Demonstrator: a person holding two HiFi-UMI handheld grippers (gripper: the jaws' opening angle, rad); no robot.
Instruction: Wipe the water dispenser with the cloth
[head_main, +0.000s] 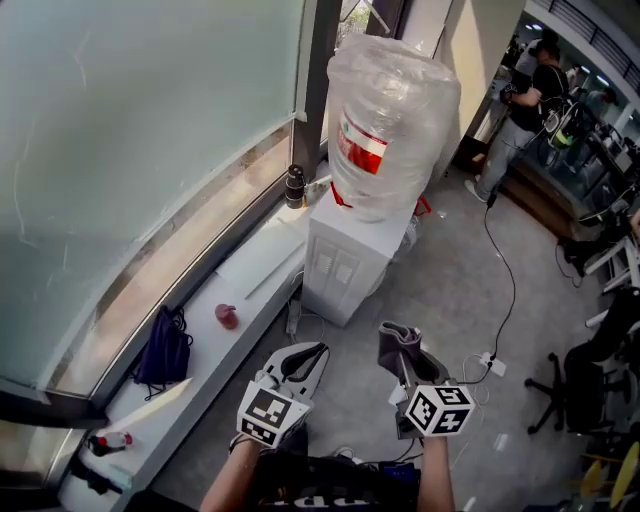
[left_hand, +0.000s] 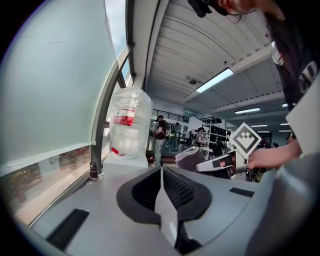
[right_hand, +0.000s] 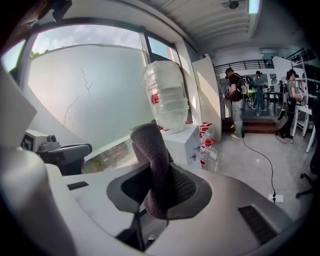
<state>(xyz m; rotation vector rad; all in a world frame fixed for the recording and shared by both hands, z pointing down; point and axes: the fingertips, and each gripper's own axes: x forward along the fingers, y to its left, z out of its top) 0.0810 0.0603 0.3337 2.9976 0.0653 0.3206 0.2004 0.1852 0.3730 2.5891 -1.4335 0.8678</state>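
Above the grey floor (head_main: 450, 280), right gripper (head_main: 400, 352) clamps the cloth (right_hand: 155, 160); left gripper (left_hand: 161, 174) closed, empty.

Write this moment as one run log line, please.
left claw: shut, empty | right claw: shut on cloth | water dispenser: ahead, not yet touched

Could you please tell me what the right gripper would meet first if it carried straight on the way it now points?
Most likely the water dispenser: its white body stands just beyond the cloth clamped in the right gripper, with only floor showing between them. Depth is hard to judge.
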